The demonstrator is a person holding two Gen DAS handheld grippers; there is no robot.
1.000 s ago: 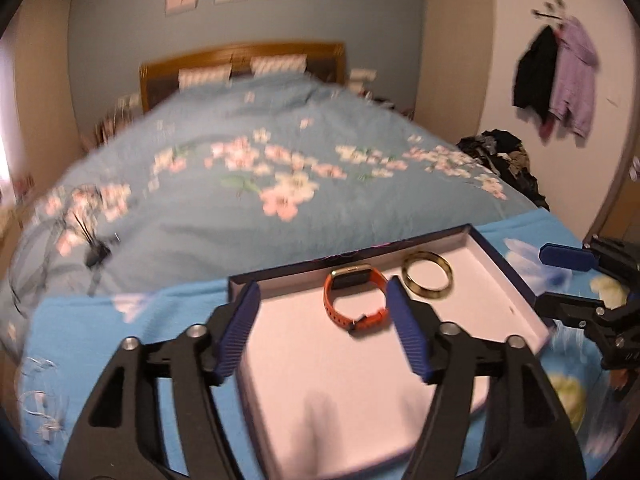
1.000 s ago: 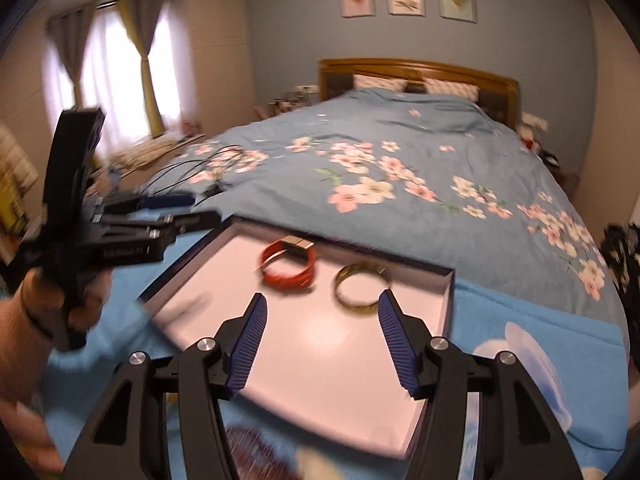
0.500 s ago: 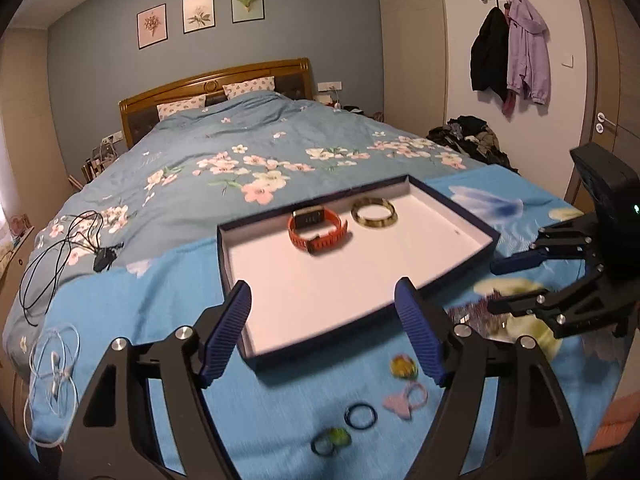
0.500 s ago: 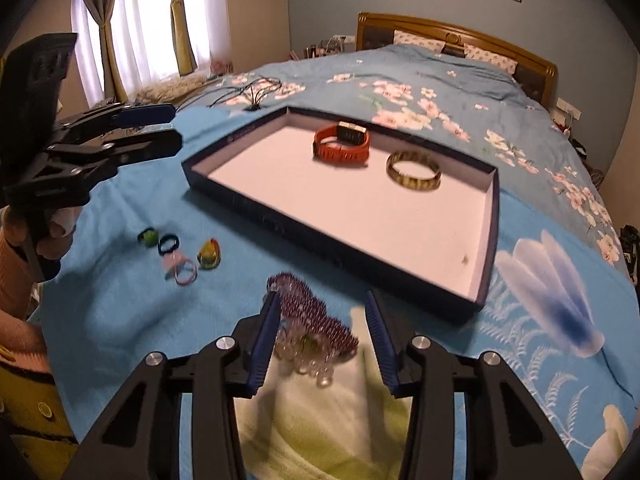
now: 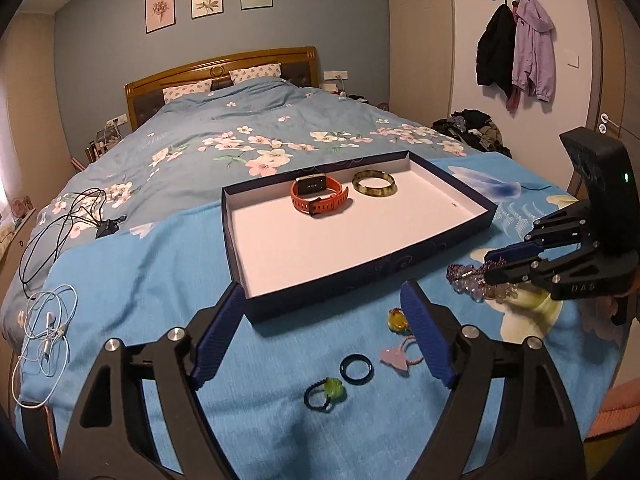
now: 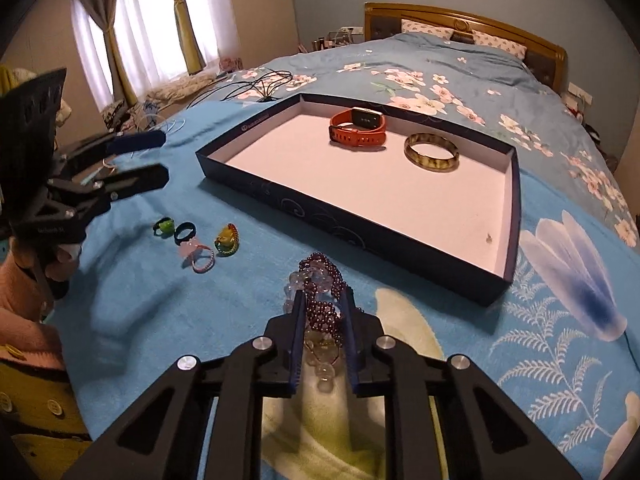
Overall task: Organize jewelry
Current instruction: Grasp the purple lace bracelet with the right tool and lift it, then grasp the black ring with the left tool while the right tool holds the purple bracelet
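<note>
The right claw (image 6: 322,304) has just been closing, and its two blue pads now press from both sides on the beaded bracelets (image 6: 320,292), a small heap of dark purple and clear beads that lies on the blue blanket (image 6: 132,288) of the bed. In the left wrist view the same claw (image 5: 490,266) comes in from the right, with its tips on the beads (image 5: 464,276).

The left claw (image 5: 322,332) has just been opening; its jaws stand wide apart and nothing is between the pads. It hangs above the blanket, near the front wall of the tray (image 5: 320,294). Below it lie four small rings close together: a dark ring with a green stone (image 5: 324,394), a plain dark blue ring (image 5: 357,369), a pink ring (image 5: 400,354) and a yellow ring (image 5: 397,316). The hand (image 6: 60,258) of the person, in a pink sleeve (image 6: 24,320), holds this claw.

The tray is dark blue outside and white inside, and it rests on the blanket just behind the bracelets and the rings. At its far side there are an orange watch (image 6: 358,128) and, just beside it but apart, a golden-brown bangle (image 6: 431,152). The rest of the tray floor is bare.

At the left edge of the bed lie black cables (image 5: 64,220) and a white earphone cord (image 5: 48,328).
</note>
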